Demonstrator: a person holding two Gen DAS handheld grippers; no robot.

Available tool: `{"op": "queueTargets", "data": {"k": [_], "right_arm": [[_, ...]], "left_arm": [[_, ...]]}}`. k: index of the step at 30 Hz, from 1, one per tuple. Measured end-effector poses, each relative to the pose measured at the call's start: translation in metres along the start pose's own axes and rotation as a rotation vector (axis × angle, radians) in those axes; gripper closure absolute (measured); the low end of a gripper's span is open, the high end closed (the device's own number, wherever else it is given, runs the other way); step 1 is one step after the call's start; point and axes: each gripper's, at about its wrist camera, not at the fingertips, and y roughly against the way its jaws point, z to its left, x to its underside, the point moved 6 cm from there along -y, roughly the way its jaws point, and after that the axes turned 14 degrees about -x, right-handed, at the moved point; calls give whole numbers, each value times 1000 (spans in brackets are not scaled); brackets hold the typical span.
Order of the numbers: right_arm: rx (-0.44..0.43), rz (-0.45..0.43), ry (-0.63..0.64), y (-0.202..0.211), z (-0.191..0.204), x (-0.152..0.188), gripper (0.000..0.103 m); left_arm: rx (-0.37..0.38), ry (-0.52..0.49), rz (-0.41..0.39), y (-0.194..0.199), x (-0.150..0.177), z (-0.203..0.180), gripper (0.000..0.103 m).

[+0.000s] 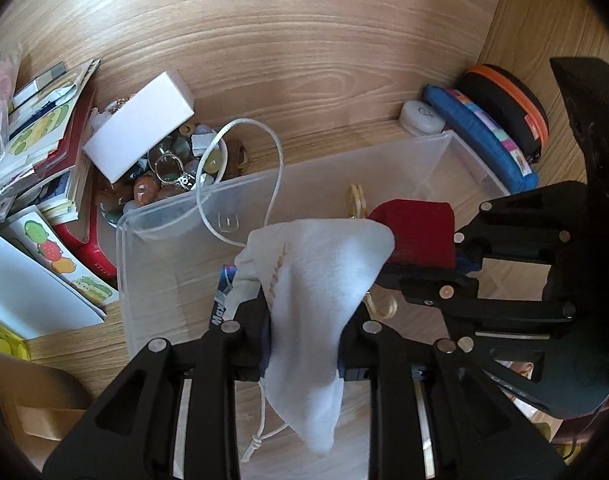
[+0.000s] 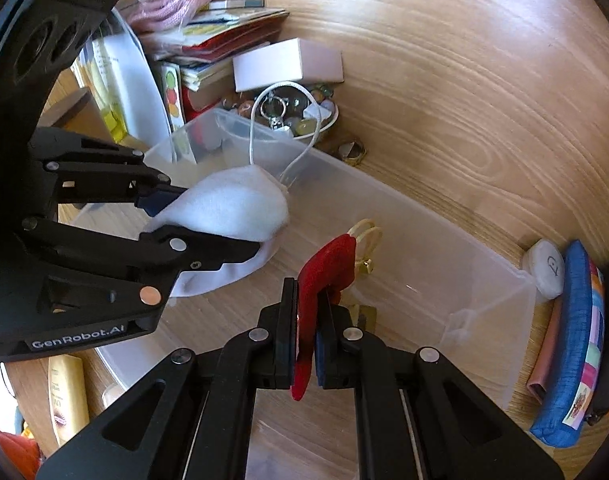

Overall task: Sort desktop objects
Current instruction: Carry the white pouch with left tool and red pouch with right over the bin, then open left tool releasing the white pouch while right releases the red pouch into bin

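My left gripper (image 1: 304,320) is shut on a white drawstring pouch (image 1: 320,280) and holds it above a clear plastic bin (image 1: 156,216); its white cord (image 1: 278,160) loops up over the bin wall. My right gripper (image 2: 307,304) is shut on a red velvet pouch (image 2: 324,268) with a gold cord (image 2: 366,236), also over the bin (image 2: 484,280). In the left wrist view the red pouch (image 1: 416,232) and right gripper (image 1: 428,276) sit just right of the white pouch. In the right wrist view the left gripper (image 2: 208,220) and white pouch (image 2: 240,208) are at left.
A bowl of beads and rings (image 1: 172,176) with a white box (image 1: 140,124) on it stands behind the bin. A stack of booklets and sticker sheets (image 1: 44,136) lies left. A blue pencil case (image 1: 484,140), black-orange case (image 1: 508,104) and white round case (image 1: 420,116) line the right wall.
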Motion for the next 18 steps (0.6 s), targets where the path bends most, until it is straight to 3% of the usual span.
{"op": "queueTargets", "data": {"k": [7, 10, 18], "right_arm": [[19, 27, 20, -3, 3, 5, 96], [43, 31, 37, -2, 5, 7, 83], [107, -9, 53, 18, 3, 10, 59]], "left_arm": [[-8, 8, 6, -2, 0, 1, 69], [-17, 6, 4, -1, 2, 1, 61], [-21, 11, -3, 7, 3, 3, 54]]}}
